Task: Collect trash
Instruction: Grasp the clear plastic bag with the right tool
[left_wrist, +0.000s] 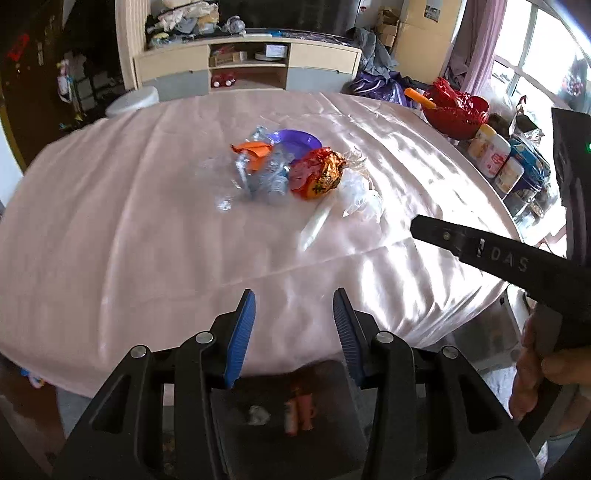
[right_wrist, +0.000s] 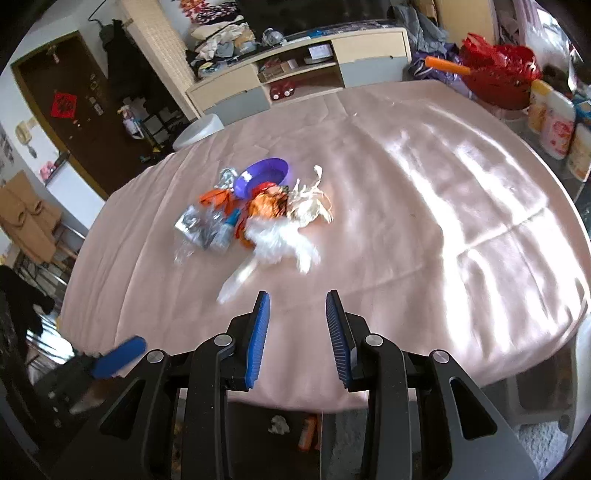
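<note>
A pile of trash lies mid-table on the pink cloth: an orange-red foil wrapper (left_wrist: 317, 177) (right_wrist: 266, 205), a crushed clear bottle (left_wrist: 271, 181) (right_wrist: 218, 230), an orange wrapper (left_wrist: 253, 149) (right_wrist: 216, 197), white crumpled plastic (left_wrist: 360, 194) (right_wrist: 277, 240), a clear tube wrapper (left_wrist: 314, 225) (right_wrist: 236, 280) and a purple bowl (left_wrist: 297, 142) (right_wrist: 264, 175). My left gripper (left_wrist: 293, 314) is open and empty above the near table edge. My right gripper (right_wrist: 297, 314) is open and empty, just short of the tube wrapper; it also shows in the left wrist view (left_wrist: 417, 227).
The round table (left_wrist: 110, 221) (right_wrist: 443, 184) carries a red basket (left_wrist: 456, 114) (right_wrist: 498, 85) and several tins (left_wrist: 498, 158) (right_wrist: 554, 125) at its far right edge. A cabinet (left_wrist: 247, 70) stands behind. A black bin (left_wrist: 280, 413) with scraps sits below the near edge.
</note>
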